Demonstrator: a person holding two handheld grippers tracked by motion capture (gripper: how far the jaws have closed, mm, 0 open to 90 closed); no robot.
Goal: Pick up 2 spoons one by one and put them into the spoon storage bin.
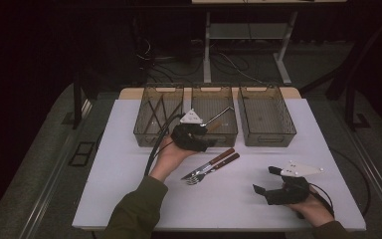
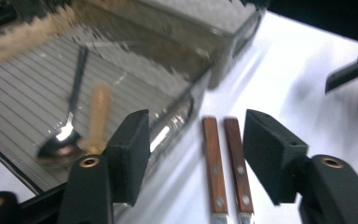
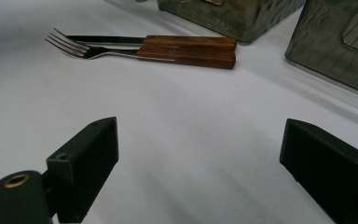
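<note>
Both tongs gape empty: left gripper [image 1: 199, 141] mid-frame nears the wooden-handled cutlery [image 1: 213, 165] for sorting; right gripper [image 1: 267, 184] waits lower right.

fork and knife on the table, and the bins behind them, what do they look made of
Fork and knife: reddish-brown handles with visible rivets, likely wood with a satin finish; the tines and blade are shiny, so probably steel. Middle bin: smoky see-through walls with glossy reflections and a ribbed floor, most likely tinted plastic. The spoon inside it looks like polished metal with a pale wooden handle.

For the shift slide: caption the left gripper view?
Open left gripper above two wooden-handled utensils, spoon in the bin.
</note>
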